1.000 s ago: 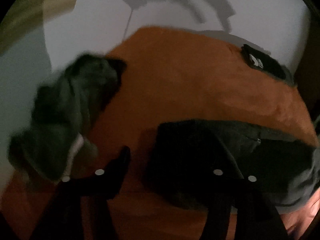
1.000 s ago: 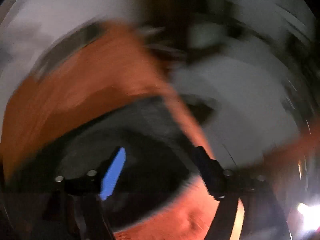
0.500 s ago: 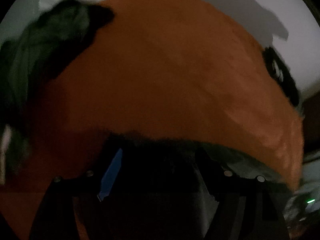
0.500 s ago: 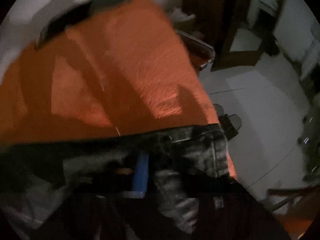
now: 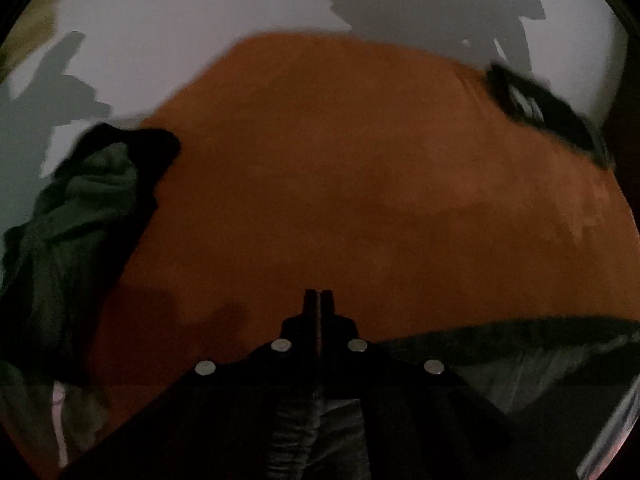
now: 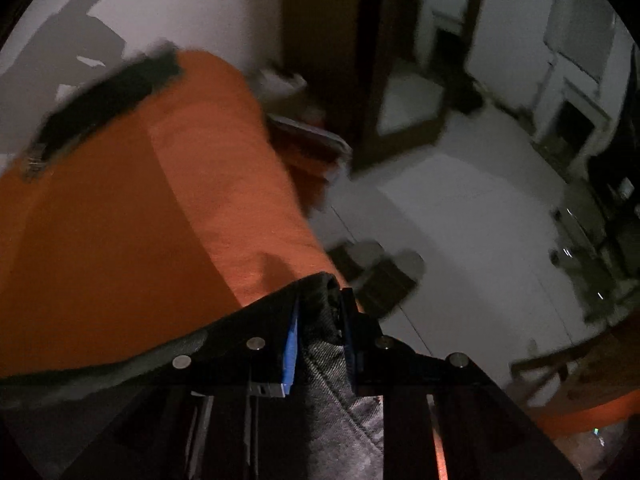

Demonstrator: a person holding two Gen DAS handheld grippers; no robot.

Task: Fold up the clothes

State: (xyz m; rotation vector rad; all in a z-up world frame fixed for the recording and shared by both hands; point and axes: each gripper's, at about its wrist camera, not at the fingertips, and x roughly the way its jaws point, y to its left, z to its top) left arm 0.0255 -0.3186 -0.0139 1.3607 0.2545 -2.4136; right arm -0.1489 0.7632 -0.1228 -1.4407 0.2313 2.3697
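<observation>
A dark grey denim garment (image 6: 332,364) lies at the near edge of the orange bedcover (image 5: 360,184). My right gripper (image 6: 320,308) is shut on a bunched corner of it, the cloth squeezed between the blue pads. Its hem (image 5: 500,334) runs off to the right in the left wrist view. My left gripper (image 5: 318,300) has its jaws closing, almost together, with a thin fold of the same dark cloth (image 5: 312,420) pinched between them. Both grippers point steeply down at the bed.
A crumpled dark green garment (image 5: 80,220) lies at the bed's left edge. A folded black item (image 5: 540,116) sits at the far right corner, also seen as a black strip (image 6: 108,100). Beyond the bed's right edge are pale floor (image 6: 460,220), slippers (image 6: 384,276) and a wooden door frame (image 6: 320,40).
Both grippers came down onto the near edge of the dark garment and closed on it, the right one first, then the left. The green pile slid toward the left of the view.
</observation>
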